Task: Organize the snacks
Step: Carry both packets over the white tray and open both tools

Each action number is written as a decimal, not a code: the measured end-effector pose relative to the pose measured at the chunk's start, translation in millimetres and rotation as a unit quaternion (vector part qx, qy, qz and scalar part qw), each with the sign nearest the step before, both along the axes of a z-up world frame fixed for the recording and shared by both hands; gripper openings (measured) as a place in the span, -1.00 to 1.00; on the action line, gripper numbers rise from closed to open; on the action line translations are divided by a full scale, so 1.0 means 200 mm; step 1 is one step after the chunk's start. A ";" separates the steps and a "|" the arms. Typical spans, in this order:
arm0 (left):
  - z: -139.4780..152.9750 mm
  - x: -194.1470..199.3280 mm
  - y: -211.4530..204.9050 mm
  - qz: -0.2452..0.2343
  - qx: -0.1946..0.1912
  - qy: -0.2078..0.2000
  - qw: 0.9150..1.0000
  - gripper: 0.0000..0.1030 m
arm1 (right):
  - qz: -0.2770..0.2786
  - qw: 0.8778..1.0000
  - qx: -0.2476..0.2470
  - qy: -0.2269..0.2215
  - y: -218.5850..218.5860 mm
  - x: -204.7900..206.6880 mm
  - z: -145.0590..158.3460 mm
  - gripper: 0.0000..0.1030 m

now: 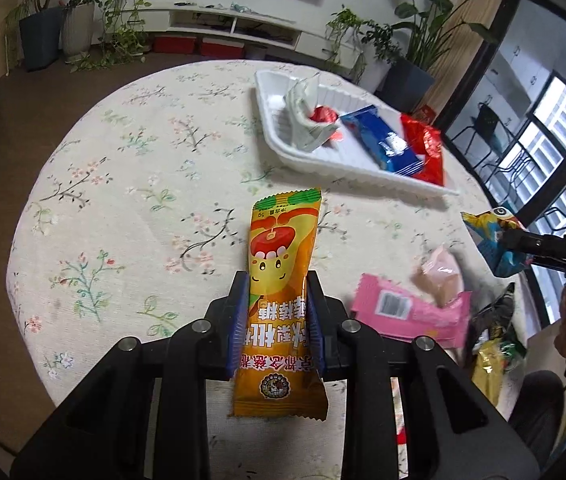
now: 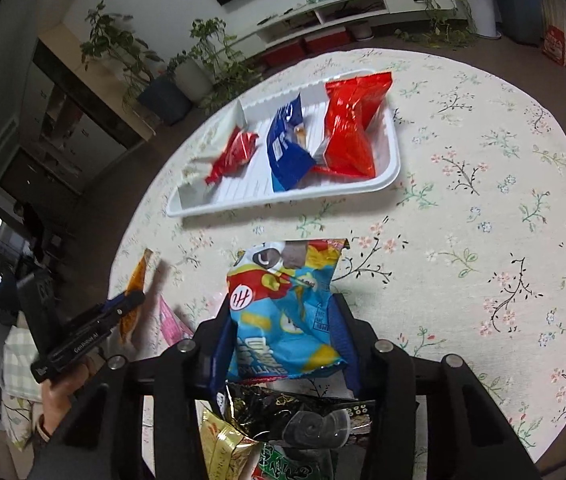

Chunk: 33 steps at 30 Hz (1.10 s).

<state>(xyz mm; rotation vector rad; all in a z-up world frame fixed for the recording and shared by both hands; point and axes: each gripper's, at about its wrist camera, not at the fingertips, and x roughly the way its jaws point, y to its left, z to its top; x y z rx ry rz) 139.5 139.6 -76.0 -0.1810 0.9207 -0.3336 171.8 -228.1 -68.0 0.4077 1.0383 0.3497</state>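
My left gripper [image 1: 277, 280] is shut on an orange candy packet [image 1: 281, 280] and holds it above the round table. My right gripper [image 2: 283, 308] is shut on a blue snack bag [image 2: 283, 312], also above the table; this bag and gripper show at the right in the left wrist view [image 1: 495, 240]. A white tray [image 1: 283, 148] at the far side holds a white wrapper [image 1: 303, 120], a small red packet [image 2: 231, 156], a blue packet [image 2: 287, 148] and a large red bag [image 2: 351, 128].
A pink packet [image 1: 407, 312] and a pale pink wrapped snack [image 1: 439, 276] lie near the table's right edge. Black, gold and green packets [image 2: 283, 428] lie under my right gripper. The table has a floral cloth [image 1: 123, 184]. Potted plants and a low white cabinet stand beyond.
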 end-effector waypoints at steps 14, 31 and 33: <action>0.51 0.50 -0.27 -0.057 0.019 -0.069 0.996 -0.52 | -0.021 0.998 0.006 -0.065 -0.11 0.24 0.23 -0.07; 0.31 1.07 -0.66 -0.099 0.003 0.004 0.995 -0.52 | 0.030 0.999 0.008 -0.043 0.12 0.95 0.21 -0.07; 0.25 1.10 -0.68 -0.106 -0.009 0.018 0.994 -0.52 | 0.033 0.999 0.008 -0.027 0.13 0.98 0.13 -0.07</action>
